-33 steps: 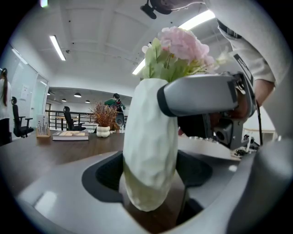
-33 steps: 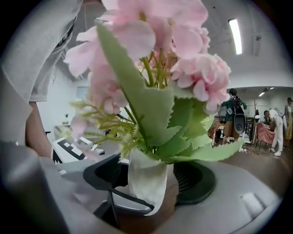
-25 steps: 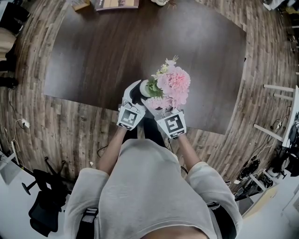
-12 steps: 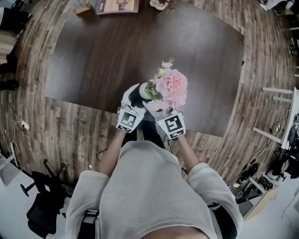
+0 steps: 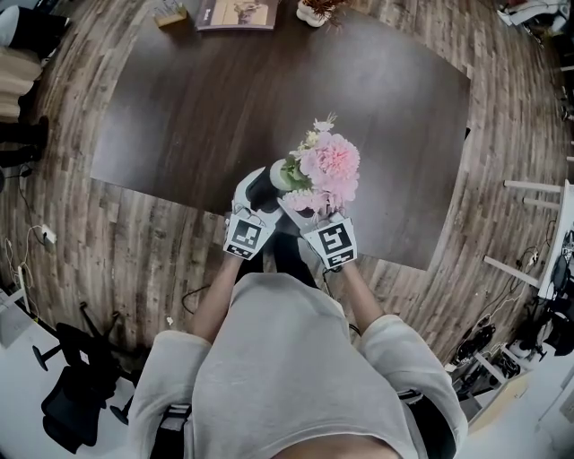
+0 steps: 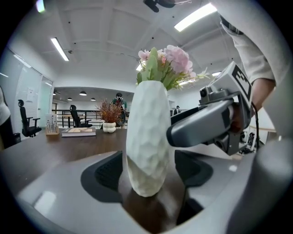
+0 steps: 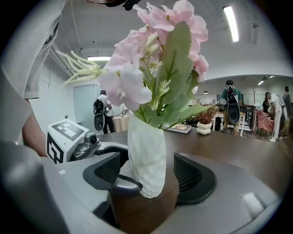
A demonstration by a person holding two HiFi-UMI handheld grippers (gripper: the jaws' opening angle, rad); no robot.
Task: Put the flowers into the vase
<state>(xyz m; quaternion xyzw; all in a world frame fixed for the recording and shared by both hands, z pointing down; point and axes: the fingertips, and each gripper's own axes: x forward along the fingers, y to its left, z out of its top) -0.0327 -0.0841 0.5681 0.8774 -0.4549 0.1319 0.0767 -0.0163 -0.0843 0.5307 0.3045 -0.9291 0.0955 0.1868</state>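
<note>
A white dimpled vase [image 5: 274, 175] stands near the front edge of the dark table [image 5: 179, 108], with pink flowers [image 5: 330, 164] and green leaves rising out of its mouth. My left gripper [image 5: 265, 193] is open, its jaws either side of the vase [image 6: 147, 137] near the base, a thin gap on each side. My right gripper [image 5: 305, 204] is open too, its pads flanking the same vase [image 7: 146, 151] from the other side. In the left gripper view, a finger of the right gripper [image 6: 201, 125] reaches the vase's side below the flowers [image 6: 167, 61].
A book [image 5: 238, 12] and a small potted plant [image 5: 316, 9] lie at the table's far edge. The near table edge runs just under both grippers. A black chair [image 5: 72, 403] stands on the floor at the left. People [image 7: 229, 103] stand far off.
Almost nothing differs: both grippers stay at the vase and the flowers stay in it; the hands have eased slightly back towards the person.
</note>
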